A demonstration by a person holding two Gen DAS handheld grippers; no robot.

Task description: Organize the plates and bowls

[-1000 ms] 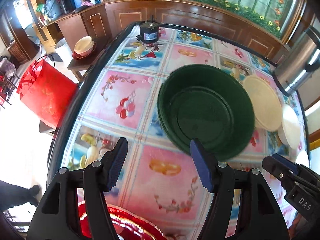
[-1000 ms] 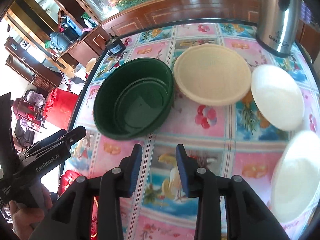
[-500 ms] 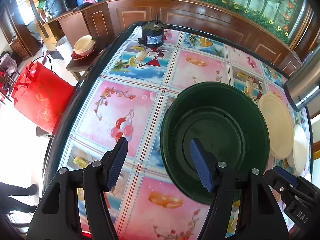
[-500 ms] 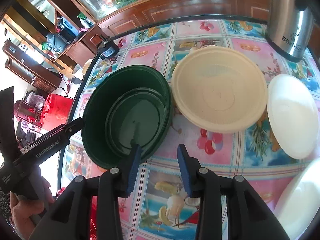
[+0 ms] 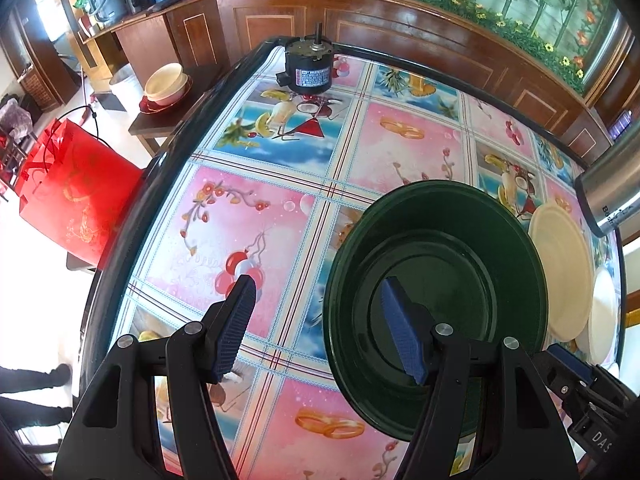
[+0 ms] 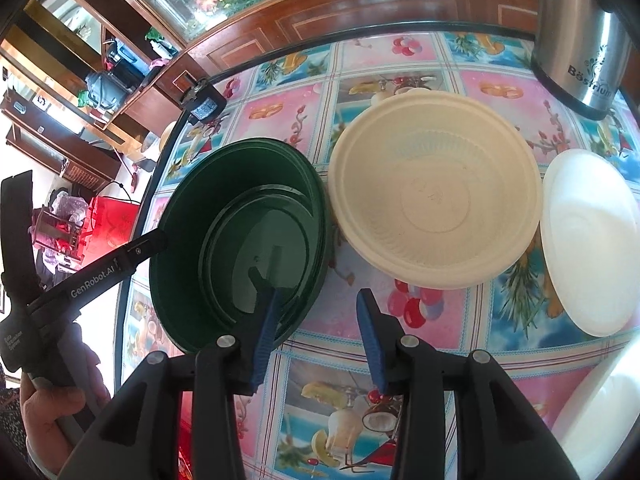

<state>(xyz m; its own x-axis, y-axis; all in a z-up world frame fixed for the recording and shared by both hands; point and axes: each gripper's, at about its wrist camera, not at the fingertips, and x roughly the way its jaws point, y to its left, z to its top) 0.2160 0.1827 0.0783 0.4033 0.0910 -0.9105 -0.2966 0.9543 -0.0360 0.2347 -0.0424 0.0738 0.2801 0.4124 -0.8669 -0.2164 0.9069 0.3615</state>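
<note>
Between our two pairs of tongs sits a dark green bowl (image 5: 440,280), resting on a tabletop (image 5: 400,152) covered in a bright pink and blue patterned cloth. We hold the left tongs (image 5: 316,324) released, wide apart and astride the bowl's left rim: one blue pad (image 5: 236,320) hangs outside the bowl over the cloth, the other over the bowl's inside, and neither presses on the rim. We hold the right tongs (image 6: 318,336) released too; their jaws have just been opening, and the bowl's near right rim lies between them, with the left pad (image 6: 266,336) over the inside and the right pad outside above the cloth. We cannot tell whether that left pad touches the bowl's wall.

Inside the green bowl we see concentric ridges, though we cannot say whether these are nested dishes. Just to its right, almost touching, stands a cream bowl (image 6: 436,188) with a ribbed inner wall. Beyond that, a white plate (image 6: 592,240) overlaps the cream bowl's right edge. Part of another white dish (image 6: 600,420) shows at the lower right corner.

At the tabletop's far right stands a steel kettle (image 6: 580,40). At the far left corner sits a small black motor (image 5: 308,68). Beside the table, on the floor, is a red bag (image 5: 72,192), and a low side table carries a cream cup (image 5: 166,82).
</note>
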